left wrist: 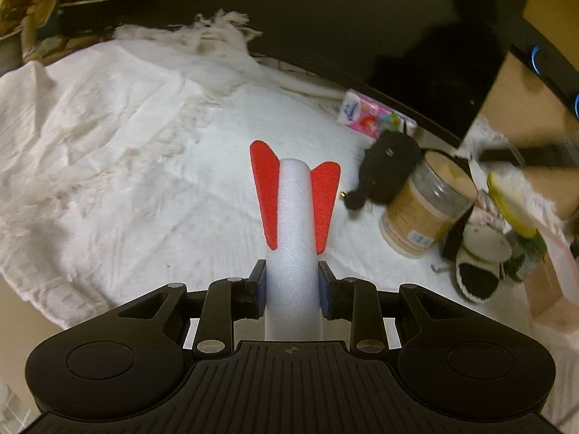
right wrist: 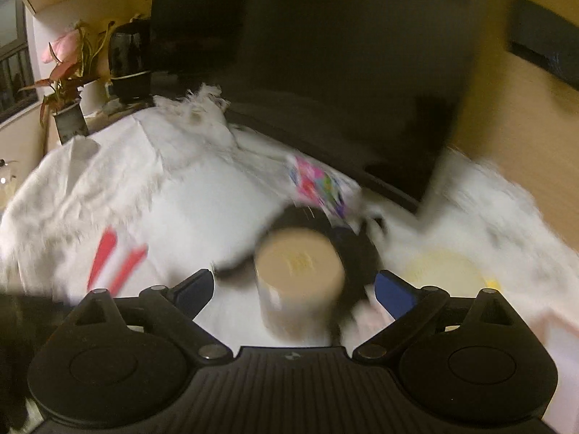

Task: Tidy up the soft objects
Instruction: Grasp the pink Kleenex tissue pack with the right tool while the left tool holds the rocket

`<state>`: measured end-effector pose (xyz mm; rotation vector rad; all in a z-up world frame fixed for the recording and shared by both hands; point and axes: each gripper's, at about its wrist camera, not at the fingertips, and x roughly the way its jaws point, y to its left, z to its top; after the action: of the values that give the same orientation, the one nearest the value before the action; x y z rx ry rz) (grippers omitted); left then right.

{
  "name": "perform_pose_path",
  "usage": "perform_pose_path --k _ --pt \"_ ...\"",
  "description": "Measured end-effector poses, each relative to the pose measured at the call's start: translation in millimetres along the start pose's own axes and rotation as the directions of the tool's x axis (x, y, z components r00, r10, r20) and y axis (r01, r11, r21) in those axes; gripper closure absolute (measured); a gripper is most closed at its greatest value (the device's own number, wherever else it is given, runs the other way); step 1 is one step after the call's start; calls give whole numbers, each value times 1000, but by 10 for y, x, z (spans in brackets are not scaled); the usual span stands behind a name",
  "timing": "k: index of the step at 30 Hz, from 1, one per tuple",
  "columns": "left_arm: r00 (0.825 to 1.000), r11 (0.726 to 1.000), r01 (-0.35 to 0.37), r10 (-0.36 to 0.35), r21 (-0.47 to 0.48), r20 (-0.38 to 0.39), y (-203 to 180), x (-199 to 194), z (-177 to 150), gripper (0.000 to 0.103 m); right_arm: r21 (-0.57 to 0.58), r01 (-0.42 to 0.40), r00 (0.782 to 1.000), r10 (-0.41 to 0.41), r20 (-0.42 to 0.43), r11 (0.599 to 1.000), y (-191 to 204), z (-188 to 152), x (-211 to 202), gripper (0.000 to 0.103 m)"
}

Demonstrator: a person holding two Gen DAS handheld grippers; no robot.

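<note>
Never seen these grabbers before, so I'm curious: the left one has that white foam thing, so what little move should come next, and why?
Probably carry the foam rocket to a bare patch of the white cloth and set it down. The left gripper is shut on it above the cloth, while the right gripper hangs open over a jar, holding nothing.

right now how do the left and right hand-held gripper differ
The left hand-held gripper is shut on a white foam tube; the right hand-held gripper stands wide open, holding nothing. The left's red fingertips flank the tube; the right frames a tan-lidded jar without touching it. Both hang over the white cloth.
</note>
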<state>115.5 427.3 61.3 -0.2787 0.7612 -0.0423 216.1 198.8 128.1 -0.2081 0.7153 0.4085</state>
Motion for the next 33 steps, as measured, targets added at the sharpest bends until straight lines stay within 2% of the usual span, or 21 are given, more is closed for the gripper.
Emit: perform_pose_path --k 2,5,6,9,11,12,14,15,16,17,18,21,23,25,27,29,30,31,33 --pt "1000 1000 9 -9 -18 8 36 -32 5 72 4 15 1000 -15 -13 1000 -22 399 277 6" --pt "999 999 26 -25 -39 22 60 -69 -16 72 13 113 992 -112 -61 994 -72 820 814 6" --pt "999 998 28 -27 -47 23 72 -76 -29 72 3 132 987 -131 -91 991 -85 909 998 9" --pt "999 997 31 -29 -77 22 140 -97 -70 72 -62 175 968 -183 -174 983 -88 1059 1439 26" --pt "1000 995 22 -21 -96 20 209 -116 -101 72 -113 197 955 -217 -200 974 -105 1075 1619 28" --pt "1000 994 18 -16 -104 20 243 -122 -109 72 -126 201 950 -224 -215 971 -126 1096 1714 32" --pt "1000 992 4 -1 -124 19 317 -131 -123 72 -100 157 943 -179 -279 983 -144 1113 1829 43" --pt "1000 991 -1 4 -134 18 345 -134 -126 72 -85 124 943 -144 -299 989 -143 1129 1839 54" --pt "1000 990 -5 7 -144 18 373 -136 -128 72 -64 53 947 -71 -314 997 -142 1137 1813 60" --pt "1000 988 -6 9 -152 17 395 -136 -131 72 -44 -3 946 -11 -323 999 -139 1151 1791 62" --pt "1000 987 -7 10 -160 14 411 -126 -127 72 -37 -22 944 9 -330 999 -128 1154 1790 64" --pt "1000 987 -13 14 -159 3 387 -86 -101 72 -118 68 947 -101 -305 991 -33 1173 1894 64" --pt "1000 990 -11 12 -143 3 334 -88 -80 71 -146 94 943 -135 -304 985 6 1182 2015 60" --pt "1000 992 -11 11 -122 3 271 -88 -65 71 -170 74 934 -128 -334 983 67 1175 2148 35" --pt "1000 994 -25 25 -104 -5 206 -74 -63 71 -225 105 935 -173 -309 969 168 1170 2214 37" --pt "999 995 -34 34 -94 -5 156 -71 -77 72 -270 83 934 -170 -314 959 247 1215 2207 64" --pt "999 995 -40 40 -95 -8 139 -63 -86 72 -292 86 932 -180 -314 953 273 1218 2188 74" --pt "999 994 -50 49 -97 -15 122 -52 -96 72 -306 89 933 -187 -307 948 297 1218 2140 80" --pt "998 993 -69 67 -94 -22 76 -46 -100 72 -320 66 946 -161 -281 945 347 1258 2003 85"
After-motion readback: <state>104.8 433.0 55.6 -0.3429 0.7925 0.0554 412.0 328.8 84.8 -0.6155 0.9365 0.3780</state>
